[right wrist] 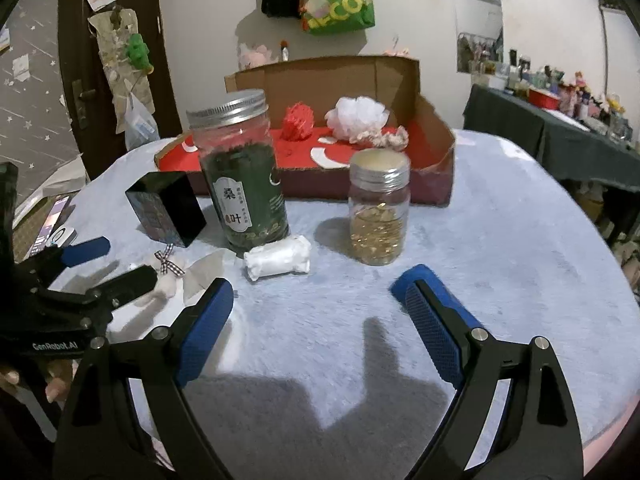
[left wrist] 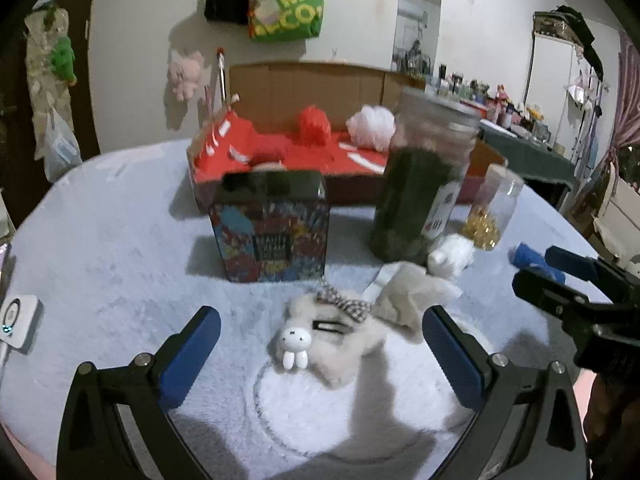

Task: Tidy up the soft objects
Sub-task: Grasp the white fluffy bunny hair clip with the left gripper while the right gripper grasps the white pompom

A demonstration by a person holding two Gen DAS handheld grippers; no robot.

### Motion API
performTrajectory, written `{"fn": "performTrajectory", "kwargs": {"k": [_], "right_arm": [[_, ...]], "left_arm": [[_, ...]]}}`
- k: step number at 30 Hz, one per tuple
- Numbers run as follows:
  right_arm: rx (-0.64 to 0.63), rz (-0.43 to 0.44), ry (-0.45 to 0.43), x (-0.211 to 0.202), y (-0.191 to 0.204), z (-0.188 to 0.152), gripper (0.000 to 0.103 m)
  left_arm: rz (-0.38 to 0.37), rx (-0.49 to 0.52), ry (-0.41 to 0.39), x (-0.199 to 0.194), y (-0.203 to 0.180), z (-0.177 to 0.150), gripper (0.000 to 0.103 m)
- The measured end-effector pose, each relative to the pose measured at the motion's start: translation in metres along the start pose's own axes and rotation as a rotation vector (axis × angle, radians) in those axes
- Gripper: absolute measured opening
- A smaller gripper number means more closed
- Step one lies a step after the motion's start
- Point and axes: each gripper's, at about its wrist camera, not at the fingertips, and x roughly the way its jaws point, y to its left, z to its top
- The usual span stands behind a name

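A cream furry pouch (left wrist: 352, 340) with a checked bow and a small white bunny charm (left wrist: 294, 344) lies on the blue-grey plush cloth (left wrist: 120, 248). My left gripper (left wrist: 320, 344) is open, its jaws on either side of the pouch, not touching it. A white soft roll (right wrist: 278, 260) lies before the tall tea jar (right wrist: 244, 176); it also shows in the left wrist view (left wrist: 450, 256). My right gripper (right wrist: 312, 300) is open and empty over bare cloth, right of the roll. A red pompom (right wrist: 298, 120) and a white mesh puff (right wrist: 358, 114) sit in the red-lined cardboard box (right wrist: 436, 156).
A colourful tin (left wrist: 272, 228) stands just behind the pouch. A small jar of gold bits (right wrist: 378, 208) stands ahead of the right gripper. A white device (left wrist: 18, 320) lies at the left table edge. Bags hang on the wall behind.
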Motion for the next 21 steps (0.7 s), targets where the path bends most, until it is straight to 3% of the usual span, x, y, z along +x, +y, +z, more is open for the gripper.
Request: {"fn": "performTrajectory", "kwargs": {"k": [7,11,15,17,18,19,21], "right_arm": [[0.0,0.052,0.072,0.029,0.003,0.014,0.089],[-0.024,0.065,0.115,0.046,0.008,0.022,0.086],[-0.035,0.081,0.187,0.067,0.012,0.024,0.065],[-0.043,0.09,0.196,0.069,0.012,0.025,0.058],[-0.055,0.103,0.194,0.068,0.014,0.026,0.049],[-0.065,0.124,0.195,0.067,0.015,0.026,0.036],[-0.08,0.14,0.199,0.065,0.017,0.024,0.029]], "left_arm": [[-0.042,0.043,0.089,0.018,0.005,0.004,0.099],[-0.042,0.083,0.127,0.027,0.006,0.005,0.091],[-0.061,0.113,0.135,0.029,0.005,0.005,0.085],[-0.072,0.127,0.129,0.027,0.004,0.005,0.068],[-0.082,0.131,0.125,0.026,0.003,0.005,0.062],[-0.094,0.131,0.125,0.025,0.003,0.005,0.061],[-0.112,0.122,0.127,0.023,0.003,0.007,0.06]]}}
